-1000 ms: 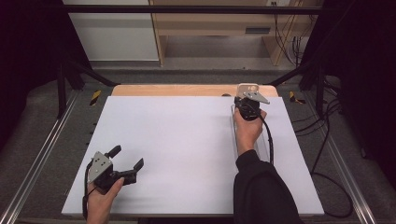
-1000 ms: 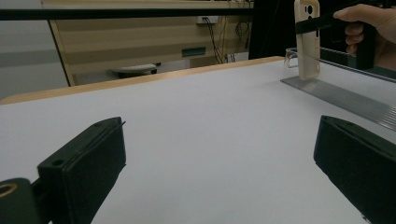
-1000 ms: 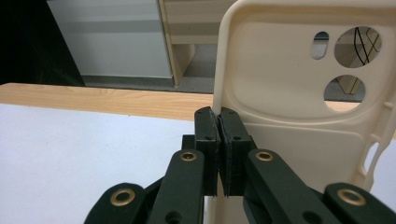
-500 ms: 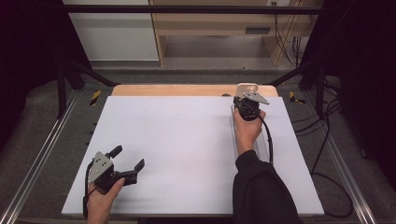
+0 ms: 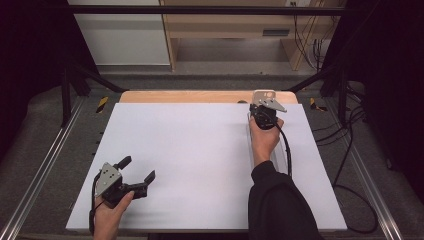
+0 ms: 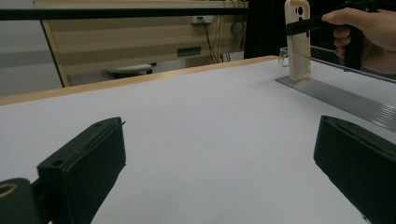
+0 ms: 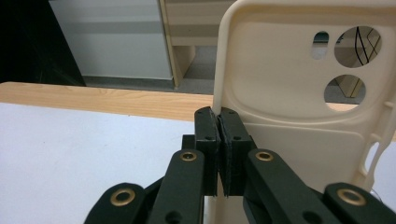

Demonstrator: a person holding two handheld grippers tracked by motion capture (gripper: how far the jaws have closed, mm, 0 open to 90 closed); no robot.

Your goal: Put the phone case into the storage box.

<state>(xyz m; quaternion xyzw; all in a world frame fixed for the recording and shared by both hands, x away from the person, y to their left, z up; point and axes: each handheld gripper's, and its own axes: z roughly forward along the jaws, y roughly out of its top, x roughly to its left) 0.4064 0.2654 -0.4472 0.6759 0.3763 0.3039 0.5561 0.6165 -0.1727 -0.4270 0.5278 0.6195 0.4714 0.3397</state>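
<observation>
A cream phone case (image 7: pixel 289 107) with round camera cut-outs stands upright at the table's far right, and my right gripper (image 7: pixel 218 135) is shut on its left edge. From above, the case (image 5: pixel 264 95) pokes out beyond the right gripper (image 5: pixel 263 103), close to the table's far edge. In the left gripper view the case (image 6: pixel 298 39) hangs upright over the far end of a clear plastic rack (image 6: pixel 336 95); I cannot tell whether it touches the rack. My left gripper (image 5: pixel 137 169) hovers at the front left, open, with nothing between its jaws (image 6: pixel 219 158).
The white tabletop (image 5: pixel 190 150) has a wooden strip (image 5: pixel 200 96) along its far edge. The clear rack (image 5: pixel 248 142) lies lengthwise under the right forearm. A cable (image 5: pixel 286 150) trails from the right gripper. Metal rails (image 5: pixel 40 170) run beside the table.
</observation>
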